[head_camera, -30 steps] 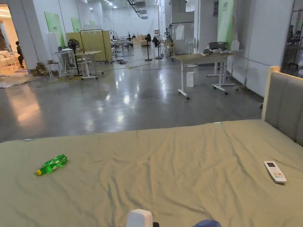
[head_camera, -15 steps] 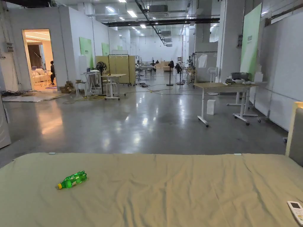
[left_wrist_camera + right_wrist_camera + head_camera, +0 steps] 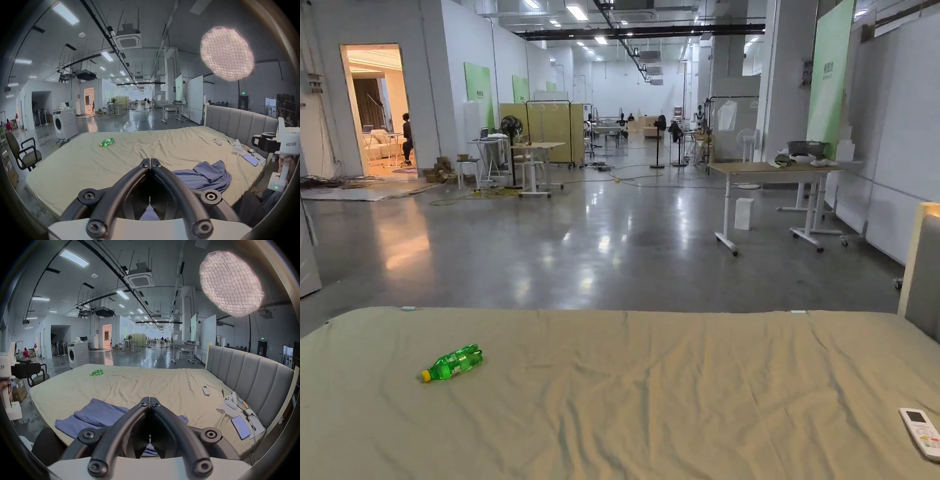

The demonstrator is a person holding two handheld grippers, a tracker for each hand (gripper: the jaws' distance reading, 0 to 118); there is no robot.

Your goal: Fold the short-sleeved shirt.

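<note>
A blue short-sleeved shirt [image 3: 209, 177] lies crumpled on the near edge of the bed; in the right gripper view the shirt [image 3: 100, 415] spreads out to the left of the jaws. My left gripper [image 3: 150, 160] hovers above the bed's near edge, jaws shut with nothing between them. My right gripper [image 3: 149, 398] is held the same way, shut and empty, above the shirt. Each gripper's white body shows at the side of the other's view, held by a hand.
The bed sheet [image 3: 650, 400] is wrinkled beige. A green bottle [image 3: 452, 363] lies at far left, a white remote [image 3: 920, 431] at right. A phone [image 3: 241, 426], controller and cables lie by the grey headboard [image 3: 253, 379]. A chair [image 3: 24, 154] stands left of the bed.
The head camera tilted up, then slightly down; the bed sits lower in the picture than a second ago. The white gripper top and blue cloth at the bottom edge have left the picture.
</note>
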